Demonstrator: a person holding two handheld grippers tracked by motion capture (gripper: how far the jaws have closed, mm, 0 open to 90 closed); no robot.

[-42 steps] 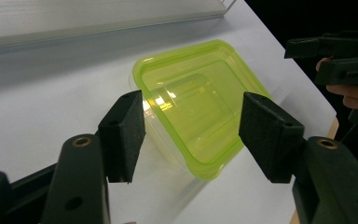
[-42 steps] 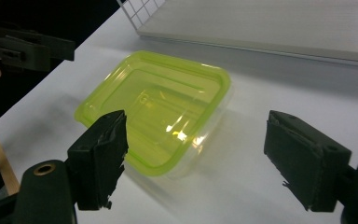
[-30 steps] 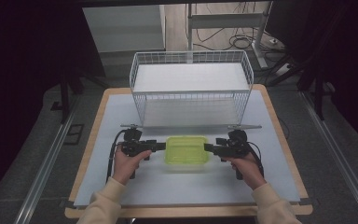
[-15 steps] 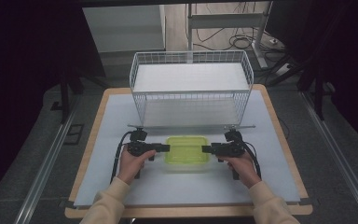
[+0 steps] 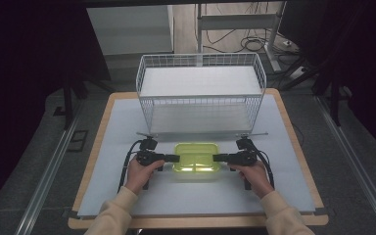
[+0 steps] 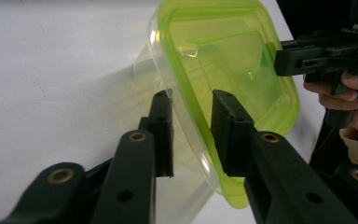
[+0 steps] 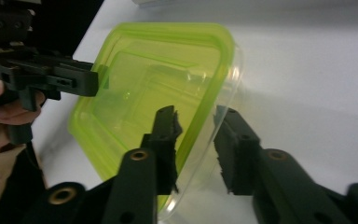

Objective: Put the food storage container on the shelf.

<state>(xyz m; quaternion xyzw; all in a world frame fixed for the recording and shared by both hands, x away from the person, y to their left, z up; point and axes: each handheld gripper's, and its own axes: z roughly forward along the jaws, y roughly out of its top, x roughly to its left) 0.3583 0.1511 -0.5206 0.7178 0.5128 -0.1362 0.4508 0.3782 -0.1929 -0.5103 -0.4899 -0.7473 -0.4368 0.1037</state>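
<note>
A clear plastic container with a lime-green lid (image 5: 196, 156) lies on the white mat in front of the basket. My left gripper (image 5: 176, 158) meets its left end and my right gripper (image 5: 215, 157) its right end, each held level in a hand. In the left gripper view the jaws (image 6: 191, 112) straddle the container's rim (image 6: 223, 56), one pad on the lid and one on the clear wall. The right gripper (image 7: 198, 126) pinches the opposite rim of the container (image 7: 154, 84) the same way. Both pairs of jaws have just been closing onto the rim.
A white wire basket (image 5: 200, 93) with two shelves stands just behind the container, with its open front towards me. The white mat (image 5: 127, 122) covers a wooden table top. Black cables trail from both grippers. Dark floor and rails lie around the table.
Both pairs of jaws have narrowed from wide open to a pinch on the container's ends. The right hand has sunk slightly. The container stays where it was.
</note>
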